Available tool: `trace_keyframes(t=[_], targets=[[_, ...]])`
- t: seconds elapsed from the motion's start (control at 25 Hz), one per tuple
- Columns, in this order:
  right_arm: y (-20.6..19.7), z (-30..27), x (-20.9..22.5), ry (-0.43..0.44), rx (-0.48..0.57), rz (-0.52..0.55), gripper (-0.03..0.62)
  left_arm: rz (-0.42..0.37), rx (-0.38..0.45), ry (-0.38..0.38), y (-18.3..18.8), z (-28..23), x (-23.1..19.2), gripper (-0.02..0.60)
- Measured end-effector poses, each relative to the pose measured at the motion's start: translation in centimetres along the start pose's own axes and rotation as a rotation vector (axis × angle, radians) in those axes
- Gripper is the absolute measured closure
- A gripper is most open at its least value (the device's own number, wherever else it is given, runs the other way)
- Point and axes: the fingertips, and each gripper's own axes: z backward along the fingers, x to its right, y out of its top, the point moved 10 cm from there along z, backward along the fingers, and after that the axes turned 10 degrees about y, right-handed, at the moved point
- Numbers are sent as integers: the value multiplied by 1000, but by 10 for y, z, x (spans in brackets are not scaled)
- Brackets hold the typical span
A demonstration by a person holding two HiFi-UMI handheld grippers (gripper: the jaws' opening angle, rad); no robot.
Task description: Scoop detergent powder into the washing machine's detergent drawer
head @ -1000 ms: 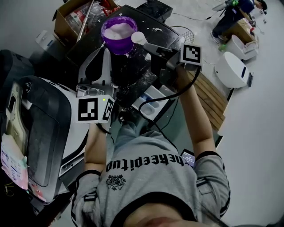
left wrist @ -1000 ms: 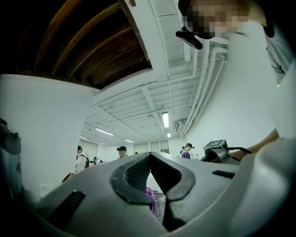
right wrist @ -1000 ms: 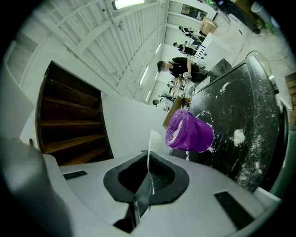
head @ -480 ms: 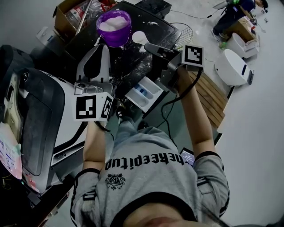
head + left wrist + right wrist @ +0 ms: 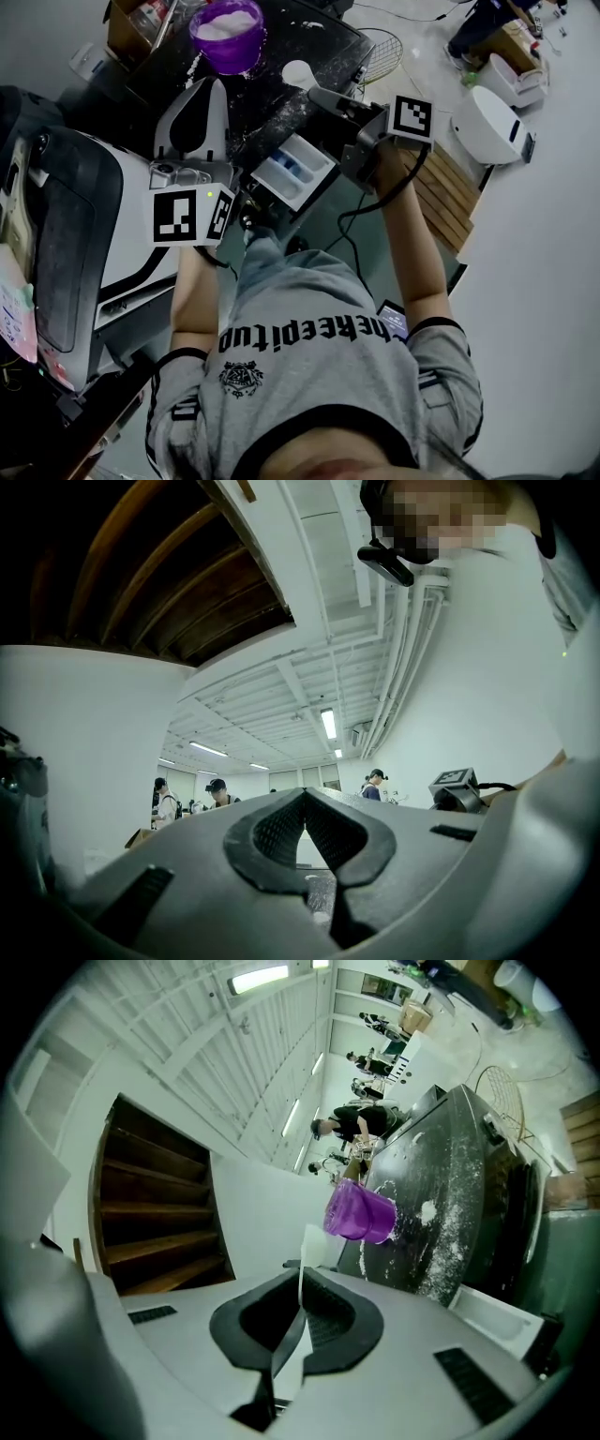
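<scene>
Pinched the thin handle of the white scoop point(image 5: 298, 75) between the fingers of the right gripper point(image 5: 323, 97). Held the bowl out beyond the far end of the open detergent drawer point(image 5: 292, 173), over the dark machine top point(image 5: 281, 42), not yet above any compartment. Could not tell how full the bowl was.

Held the left gripper point(image 5: 214, 89) to the left of the drawer, fingers pressed together on nothing. Found the purple tub point(image 5: 228, 33) of powder farther beyond the drawer, well apart from it. Noted white powder scattered on the machine top between tub and drawer.

Judged the main danger as a spill before reaching the drawer. Saw only a narrow, flat handle in the pinch, so feared a twist of the scoop under any quick swing or tilt. Feared also a pour into the wrong compartment, or onto the rim, with such narrow sections lying side by side. Feared no help from the left side with the drawer left unsteadied.
</scene>
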Motion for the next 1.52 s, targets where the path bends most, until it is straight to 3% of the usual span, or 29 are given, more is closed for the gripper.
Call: trace_keyframes(t=[1.2, 1.52], targets=[[-101, 56, 75, -88, -45, -155, 586, 11, -77, 14, -22, 45, 20, 577], [-130, 69, 97, -156, -84, -182, 586, 1, -81, 20, -22, 54, 20, 577]])
